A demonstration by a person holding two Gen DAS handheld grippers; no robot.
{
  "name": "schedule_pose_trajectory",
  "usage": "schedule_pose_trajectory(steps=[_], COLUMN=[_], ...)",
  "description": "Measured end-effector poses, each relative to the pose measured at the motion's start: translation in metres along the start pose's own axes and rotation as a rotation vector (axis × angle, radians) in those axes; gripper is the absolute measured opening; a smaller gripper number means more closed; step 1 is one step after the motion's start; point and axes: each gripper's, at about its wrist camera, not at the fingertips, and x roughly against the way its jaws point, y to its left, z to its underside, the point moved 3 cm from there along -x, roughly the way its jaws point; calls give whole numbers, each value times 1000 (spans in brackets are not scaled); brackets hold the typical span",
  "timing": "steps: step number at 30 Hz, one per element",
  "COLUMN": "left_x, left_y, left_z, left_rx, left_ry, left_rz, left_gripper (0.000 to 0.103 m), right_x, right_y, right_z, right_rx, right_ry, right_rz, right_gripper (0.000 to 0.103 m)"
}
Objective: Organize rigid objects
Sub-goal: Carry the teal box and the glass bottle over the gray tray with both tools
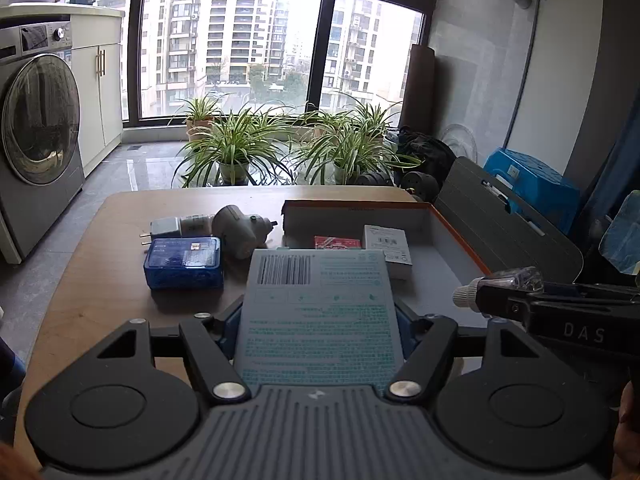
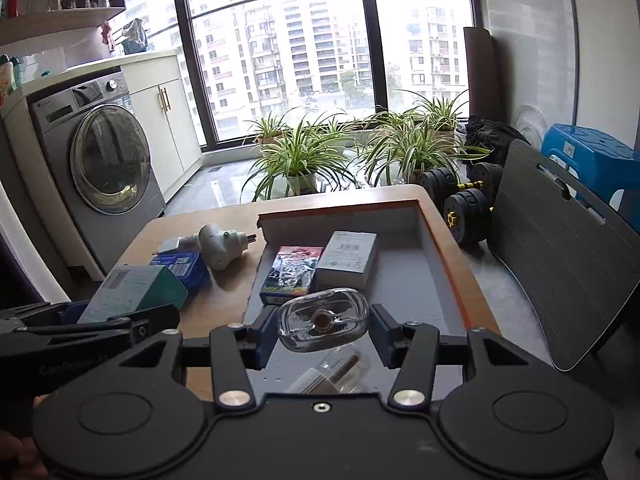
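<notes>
Left jaws clamped on a pale grey-and-teal printed cardboard box (image 1: 318,316); blue pads press both its long sides, long axis running straight out from the left gripper (image 1: 318,320) toward frame top. Right jaws closed on a small clear glass bottle (image 2: 322,320); it fills the gap between the pads, base toward the lens, neck hidden behind. Right gripper (image 2: 322,330) sits lower centre of its view.

Target looks like the shallow grey tray with orange rim (image 2: 444,256), on the wooden table (image 2: 200,304). In the right view the bottle hangs directly over the tray's near floor, so the right hand is nearer, probably a straight drop. The left view puts the tray up and right of the held box, so that box likely needs a rightward shift.

Already in the tray: red-and-blue printed carton (image 2: 292,274) and grey-white carton (image 2: 350,258), side by side.

Only the left view shows the bottle's white cap. Left of the tray there: blue plastic box (image 1: 183,262), white plug adapter (image 1: 240,232).
</notes>
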Motion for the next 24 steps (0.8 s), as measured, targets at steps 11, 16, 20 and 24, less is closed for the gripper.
schedule_pose_trajectory(steps=[11,16,20,24], left_x=[-27,-32,-36,-37], left_y=[-28,-33,-37,-39], left_z=[-9,-9,-9,-11], left_rx=[-1,18,17,23], left_ry=[41,66,80,88], left_rz=[27,18,3,-4], left_gripper=[72,72,72,72], right_x=[-7,-12,-13,-14], right_y=[-24,-30,-31,-32], right_z=[-14,-17,-18,-19], right_rx=[-26,-35,-35,-40], right_ry=[-14,-10,-9,-10], right_rz=[27,29,28,26], right_gripper=[60,60,60,60])
